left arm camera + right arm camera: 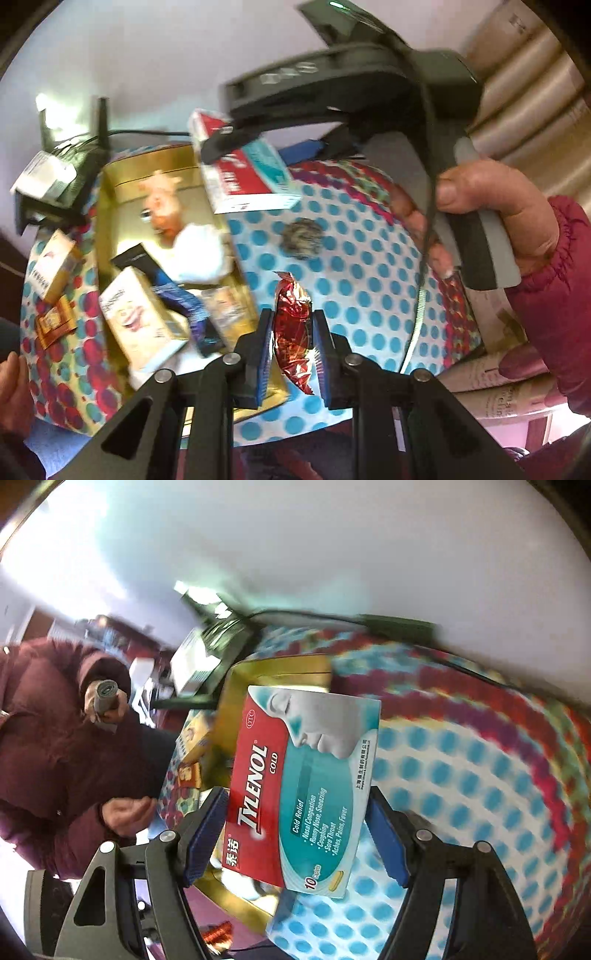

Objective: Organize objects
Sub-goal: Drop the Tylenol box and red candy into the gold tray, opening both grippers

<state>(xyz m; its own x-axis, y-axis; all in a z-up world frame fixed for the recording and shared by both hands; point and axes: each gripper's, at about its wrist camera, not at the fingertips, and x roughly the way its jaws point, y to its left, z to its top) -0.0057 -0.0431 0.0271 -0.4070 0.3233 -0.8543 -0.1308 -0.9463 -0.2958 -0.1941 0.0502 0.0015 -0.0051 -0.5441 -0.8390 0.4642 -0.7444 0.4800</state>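
My left gripper [292, 343] is shut on a red foil snack packet [293, 325] and holds it above the dotted tablecloth [354, 258], just right of the gold box [107, 206]. My right gripper [295, 834] is shut on a red and teal Tylenol Cold box [299, 786] and holds it over the gold box's [280, 668] far edge. That gripper and the Tylenol box [247, 173] also show in the left wrist view. The gold box holds a doll [177, 229], a cream medicine box [140, 317] and a dark blue tube [173, 291].
A grey round scrubber-like object [302, 238] lies on the cloth. A small cream box [55, 266] and an orange sachet [55, 325] lie left of the gold box. A black router [62, 181] with a white box on it stands at the back. The person [55, 746] sits left.
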